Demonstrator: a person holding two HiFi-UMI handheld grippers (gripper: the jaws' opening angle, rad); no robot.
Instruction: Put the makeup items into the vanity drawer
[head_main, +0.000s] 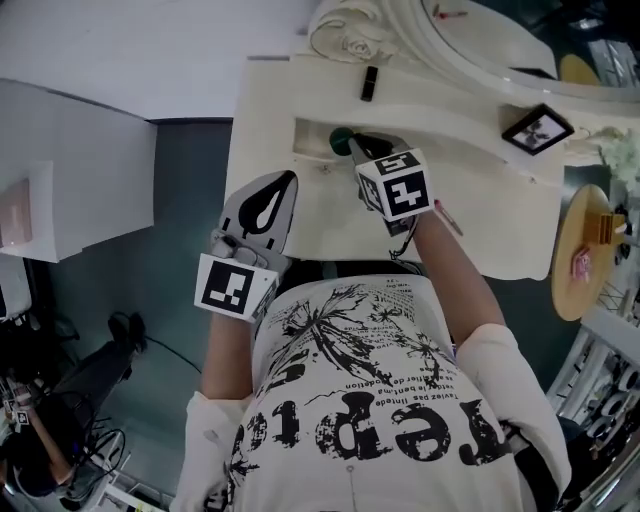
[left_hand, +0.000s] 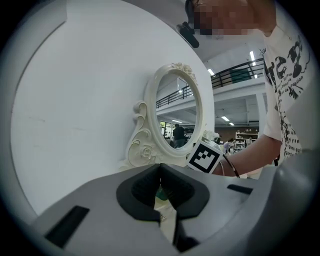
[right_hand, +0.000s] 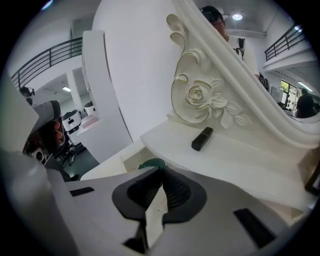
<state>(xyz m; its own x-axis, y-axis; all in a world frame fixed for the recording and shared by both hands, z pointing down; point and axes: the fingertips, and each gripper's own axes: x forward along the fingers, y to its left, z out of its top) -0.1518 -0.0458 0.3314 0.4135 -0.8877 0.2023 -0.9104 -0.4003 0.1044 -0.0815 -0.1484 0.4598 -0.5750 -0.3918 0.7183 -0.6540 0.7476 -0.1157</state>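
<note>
Both grippers are closed and empty: the left gripper and the right gripper each have their jaws pressed tip to tip with nothing between them. They hang side by side over the cream vanity, apart from each other, with the person's forearms reaching in from below. In the head view, the left gripper sits near the vanity's left edge, beyond which grey floor drops away. The right gripper points down at the open drawer, where a dark green round item lies just beside its jaw tips, at the drawer's left end. Bare cream surface runs ahead of both grippers up to the carved base of the oval mirror. A black lipstick tube lies on that surface against the mirror base, past the drawer's far edge and well ahead of the right gripper. A small picture frame stands further right
</note>
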